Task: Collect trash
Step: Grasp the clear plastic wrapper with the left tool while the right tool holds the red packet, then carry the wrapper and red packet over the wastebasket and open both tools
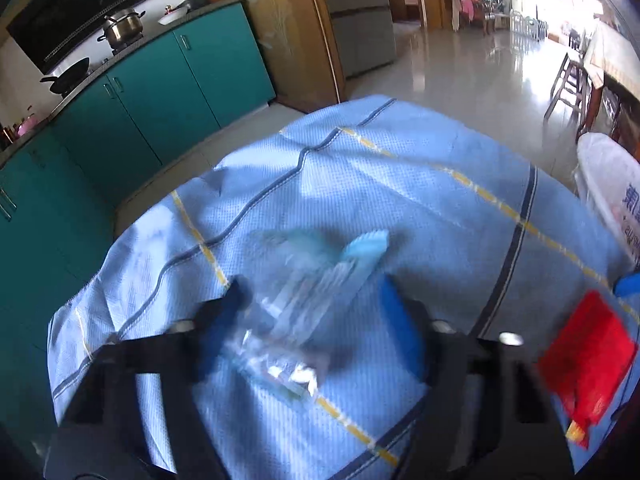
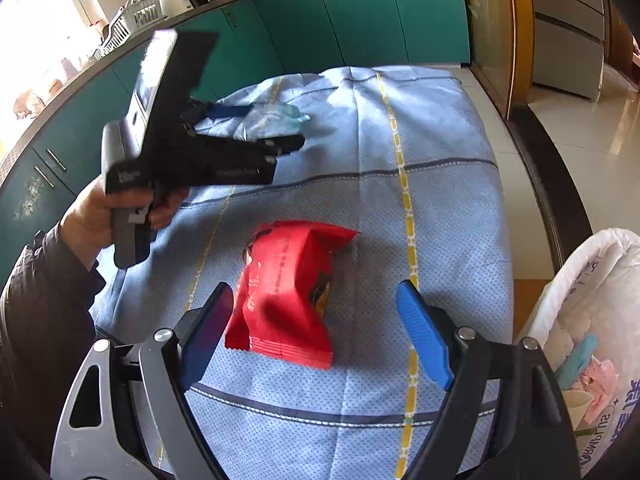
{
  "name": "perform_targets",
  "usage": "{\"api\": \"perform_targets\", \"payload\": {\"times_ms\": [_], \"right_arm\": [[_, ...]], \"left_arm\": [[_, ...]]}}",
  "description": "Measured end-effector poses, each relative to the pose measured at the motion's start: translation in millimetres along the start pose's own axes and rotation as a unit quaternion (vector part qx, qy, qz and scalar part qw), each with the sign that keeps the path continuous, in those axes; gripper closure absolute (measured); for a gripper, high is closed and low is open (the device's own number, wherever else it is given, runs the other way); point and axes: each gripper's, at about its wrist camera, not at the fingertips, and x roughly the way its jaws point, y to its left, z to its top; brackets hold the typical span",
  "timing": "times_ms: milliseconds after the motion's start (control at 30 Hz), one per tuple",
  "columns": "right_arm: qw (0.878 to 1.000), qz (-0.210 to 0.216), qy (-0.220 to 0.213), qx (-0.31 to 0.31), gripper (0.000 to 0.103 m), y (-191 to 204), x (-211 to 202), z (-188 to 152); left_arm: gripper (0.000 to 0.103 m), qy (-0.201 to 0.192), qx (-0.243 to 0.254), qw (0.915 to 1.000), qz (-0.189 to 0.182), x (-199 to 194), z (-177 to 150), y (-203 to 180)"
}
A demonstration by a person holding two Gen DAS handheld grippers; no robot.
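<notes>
The crinkled red foil snack wrapper (image 2: 286, 288) looks light, thin and slippery, so a pinch across its flattened middle should hold best; it lies on the pale blue checked tablecloth (image 2: 440, 184), just ahead of the right gripper (image 2: 316, 312), whose jaws stand wide and empty. Farther across that cloth, the left gripper (image 1: 316, 320) straddles a clear, blurred plastic wrapper (image 1: 308, 296); whether it pinches is unclear.

Left wrist view: close above the blue tablecloth (image 1: 400, 184), angled down, facing the living room.
Right wrist view: close, angled down, facing the teal cabinets (image 2: 352, 20).
Shared: tablecloth, red wrapper (image 2: 288, 280).
</notes>
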Motion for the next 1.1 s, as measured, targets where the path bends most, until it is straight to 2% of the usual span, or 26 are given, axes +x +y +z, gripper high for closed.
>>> {"api": "perform_targets", "payload": {"times_ms": [33, 167, 367, 433, 500, 567, 700, 733, 867, 967, 1100], "right_arm": [[1.0, -0.002, -0.003, -0.003, 0.021, 1.9, 0.6, 1.3], [0.999, -0.024, -0.016, -0.026, 0.018, 15.4, 2.5, 5.2], [0.997, -0.058, -0.013, -0.05, 0.017, 33.3, 12.7, 8.1], [0.995, -0.075, -0.006, -0.06, 0.017, 38.8, 19.1, 6.9], [0.992, -0.099, 0.001, -0.074, 0.017, 43.9, 27.5, 4.9], [0.99, -0.114, 0.006, -0.078, 0.019, 45.2, 33.3, 2.5], [0.991, -0.111, 0.009, -0.072, 0.046, 45.9, 38.0, 1.0], [0.991, -0.111, 0.01, -0.073, 0.048, 46.2, 38.0, 0.9], [0.994, -0.094, -0.002, -0.057, 0.059, 43.0, 29.2, 0.0], [0.995, -0.079, -0.024, -0.051, 0.06, 41.6, 13.3, -1.8], [0.994, -0.075, -0.053, -0.051, 0.061, 38.5, -10.7, -7.3]], "left_arm": [[0.058, 0.003, -0.008, 0.9999, -0.008, -2.2, -1.4, 2.2], [0.057, -0.002, -0.049, 0.998, -0.039, -19.6, -11.7, 8.5], [0.057, -0.003, -0.066, 0.9977, -0.018, -58.2, -27.0, -9.2], [0.057, -0.004, -0.097, 0.9953, 0.005, -73.9, -32.7, -11.1], [0.057, 0.01, -0.117, 0.9899, 0.08, -86.6, -40.6, -17.4], [0.057, 0.006, -0.139, 0.9846, 0.106, -102.9, -48.3, -20.0], [0.057, -0.04, -0.163, 0.9694, 0.179, -144.1, -63.8, -29.7], [0.057, -0.05, -0.163, 0.9666, 0.191, -150.4, -66.6, -31.9], [0.056, -0.086, -0.185, 0.957, 0.206, -175.2, -77.2, -38.4], [0.056, -0.1, -0.197, 0.9525, 0.21, -186.3, -80.0, -38.0], [0.056, -0.103, -0.203, 0.953, 0.201, -189.6, -81.2, -39.2]]}}
